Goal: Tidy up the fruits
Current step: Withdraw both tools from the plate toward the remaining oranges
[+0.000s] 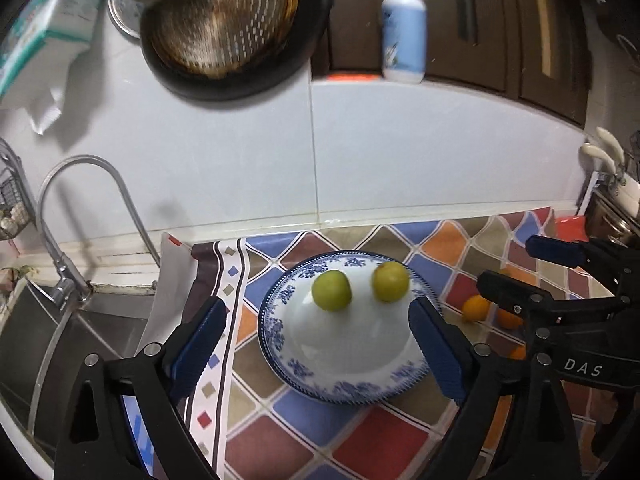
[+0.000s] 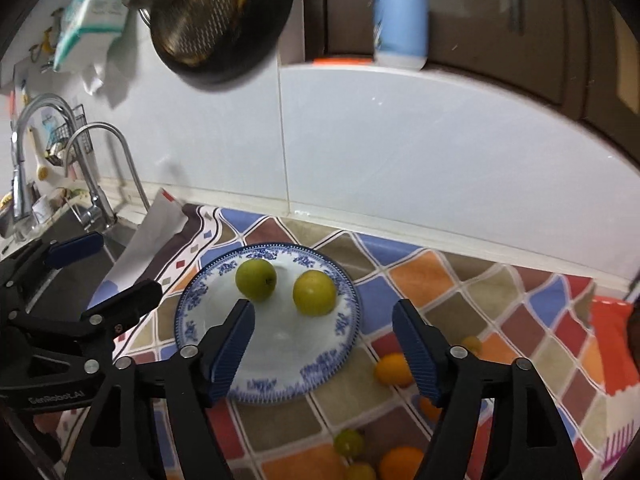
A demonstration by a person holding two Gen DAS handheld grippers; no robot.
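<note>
A blue-and-white plate (image 1: 280,332) (image 2: 192,320) sits on the patterned cloth and holds two green fruits (image 1: 331,291) (image 1: 390,281); they also show in the right wrist view (image 2: 256,280) (image 2: 314,293). My left gripper (image 1: 316,344) is open and empty, hovering over the plate's near side. My right gripper (image 2: 324,348) is open and empty over the plate's right edge; it also shows in the left wrist view (image 1: 516,268). Small oranges (image 2: 392,368) (image 2: 401,462) (image 1: 476,308) and green fruits (image 2: 349,442) lie on the cloth right of the plate.
A sink (image 1: 48,336) with a curved faucet (image 1: 80,216) lies to the left. A dark pan with a metal colander (image 1: 224,20) hangs on the tiled wall. A pump bottle (image 1: 404,28) stands on the ledge above. A red object (image 2: 612,344) lies at the right.
</note>
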